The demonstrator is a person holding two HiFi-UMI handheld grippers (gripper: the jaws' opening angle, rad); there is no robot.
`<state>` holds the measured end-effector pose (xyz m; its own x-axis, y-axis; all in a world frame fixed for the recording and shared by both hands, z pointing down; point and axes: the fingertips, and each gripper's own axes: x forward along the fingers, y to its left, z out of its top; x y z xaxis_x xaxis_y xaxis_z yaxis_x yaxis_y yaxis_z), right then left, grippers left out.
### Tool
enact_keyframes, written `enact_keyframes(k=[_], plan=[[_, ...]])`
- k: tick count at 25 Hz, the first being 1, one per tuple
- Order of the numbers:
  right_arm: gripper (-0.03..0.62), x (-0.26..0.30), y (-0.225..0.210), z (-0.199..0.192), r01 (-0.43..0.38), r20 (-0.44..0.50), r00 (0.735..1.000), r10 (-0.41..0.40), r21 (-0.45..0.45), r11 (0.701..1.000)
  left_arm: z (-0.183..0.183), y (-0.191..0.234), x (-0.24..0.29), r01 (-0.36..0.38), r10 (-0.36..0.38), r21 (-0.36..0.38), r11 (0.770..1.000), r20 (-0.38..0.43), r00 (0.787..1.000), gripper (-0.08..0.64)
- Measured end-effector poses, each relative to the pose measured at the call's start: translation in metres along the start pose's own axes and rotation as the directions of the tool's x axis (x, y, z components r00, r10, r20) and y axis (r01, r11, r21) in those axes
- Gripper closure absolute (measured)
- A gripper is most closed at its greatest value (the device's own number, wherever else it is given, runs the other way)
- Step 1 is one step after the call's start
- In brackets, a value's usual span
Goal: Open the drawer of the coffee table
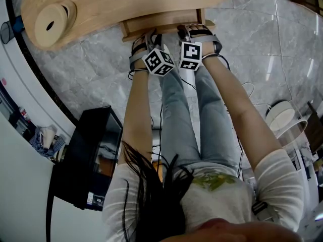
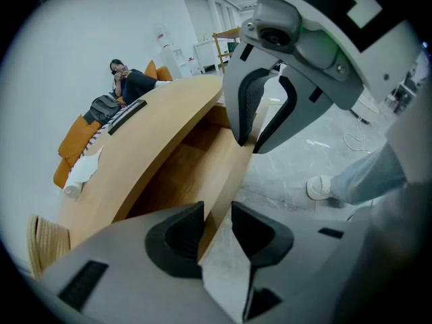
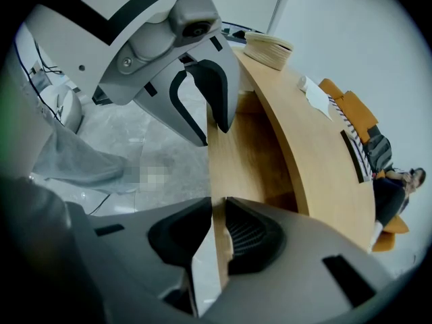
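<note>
Your left gripper (image 2: 214,233) is closed to a narrow gap on the drawer (image 2: 226,171). Its two ribbed black pads (image 2: 182,238) pinch the top edge of the front board, which stands upright between them. Your right gripper (image 3: 217,235) has the same slim hold on the same board, one pad on each face. In the left gripper view the right one bites the edge at 1 o'clock from your jaws. In the right gripper view the left one sits at 12 o'clock. In the head view the two stand side by side, near each other but apart, the left toward the board's 9 o'clock end and the right toward its 3 o'clock end.

The drawer is pale, smooth wood with a fine grain, a thin flat front board on a shallow box. It sits at 12 o'clock in the head view, drawn partway out from under the tabletop (image 1: 126,1). Its long axis runs roughly 9 to 3 o'clock there, with the 3 o'clock end a little higher. Its front faces 6 o'clock, toward your legs.

The tabletop is the same light wood, with a long curved edge. A round, straw-coloured woven piece (image 1: 53,20) lies at its 9 o'clock end. Underneath is a glossy grey marble-patterned floor (image 1: 96,69).
</note>
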<state>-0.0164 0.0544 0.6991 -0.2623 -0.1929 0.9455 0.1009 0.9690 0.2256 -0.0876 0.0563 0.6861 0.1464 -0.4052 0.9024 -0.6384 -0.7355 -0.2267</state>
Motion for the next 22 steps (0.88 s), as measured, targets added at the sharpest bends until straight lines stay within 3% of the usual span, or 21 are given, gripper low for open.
enact_keyframes(k=[22], plan=[[0.52, -0.002, 0.017, 0.0, -0.008, -0.01, 1.0, 0.008, -0.012, 1.0, -0.008, -0.015, -0.005, 0.006, -0.006, 0.011, 1.0, -0.008, 1.0, 0.43]])
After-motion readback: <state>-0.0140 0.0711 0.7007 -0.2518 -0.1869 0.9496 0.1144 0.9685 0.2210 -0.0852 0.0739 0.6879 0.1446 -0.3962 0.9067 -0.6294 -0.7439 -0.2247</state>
